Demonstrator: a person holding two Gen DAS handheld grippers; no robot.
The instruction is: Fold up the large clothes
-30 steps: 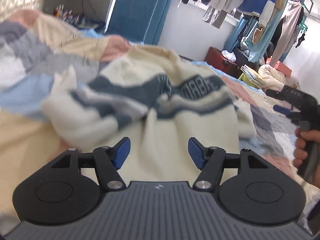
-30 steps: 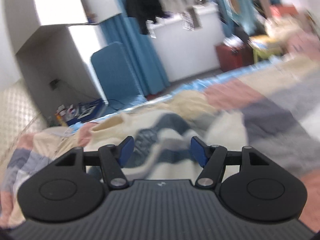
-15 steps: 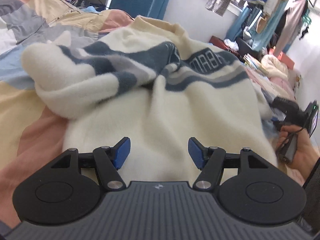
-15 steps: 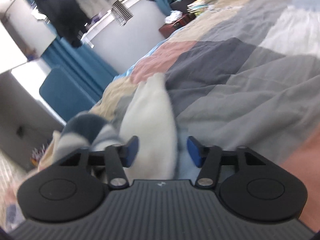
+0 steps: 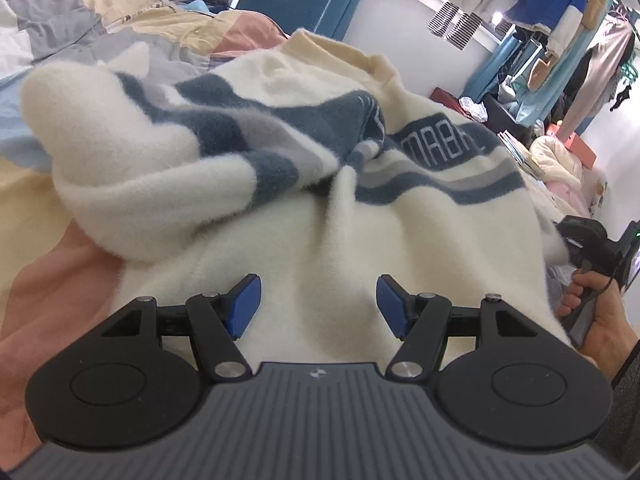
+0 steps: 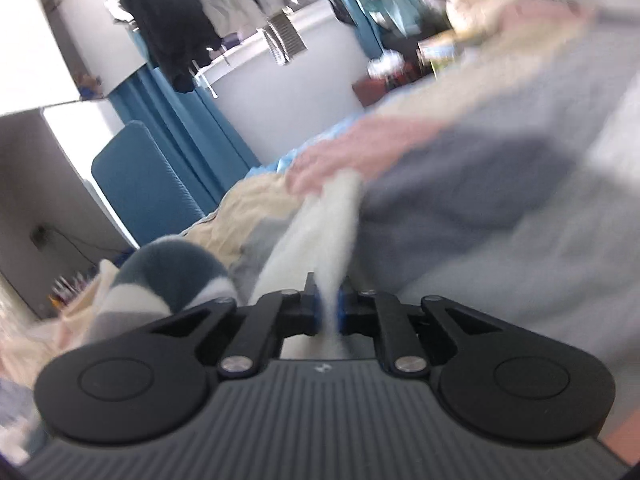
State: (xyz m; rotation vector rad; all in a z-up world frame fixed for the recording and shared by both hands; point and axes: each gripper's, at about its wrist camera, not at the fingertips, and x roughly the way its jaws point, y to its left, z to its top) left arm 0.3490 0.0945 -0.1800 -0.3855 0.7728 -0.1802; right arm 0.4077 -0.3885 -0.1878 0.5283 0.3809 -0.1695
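Observation:
A cream fleece sweater [image 5: 304, 216] with dark blue and grey stripes and lettering lies crumpled on a patchwork quilt [image 5: 52, 280]. My left gripper [image 5: 318, 304] hovers open just above its lower body, blue pads wide apart with nothing pinched. In the right wrist view my right gripper [image 6: 328, 308] is shut on a cream edge of the sweater [image 6: 320, 232], which stretches away from the pads; a striped fold [image 6: 172, 272] bulges to the left. The right gripper's body [image 5: 592, 240] and the hand holding it [image 5: 592, 312] show at the right edge of the left wrist view.
The quilt [image 6: 500, 208] spreads in grey, pink, cream and blue patches to the right. A blue padded panel [image 6: 140, 184] and blue curtain stand behind the bed. Clothes hang on a rail [image 5: 540, 0] at the back right, with piled items on the floor below.
My right gripper has closed from open onto the sweater's cream edge. Both grippers have sunk toward the bed; the left one now sits closer to the sweater's body, still open.

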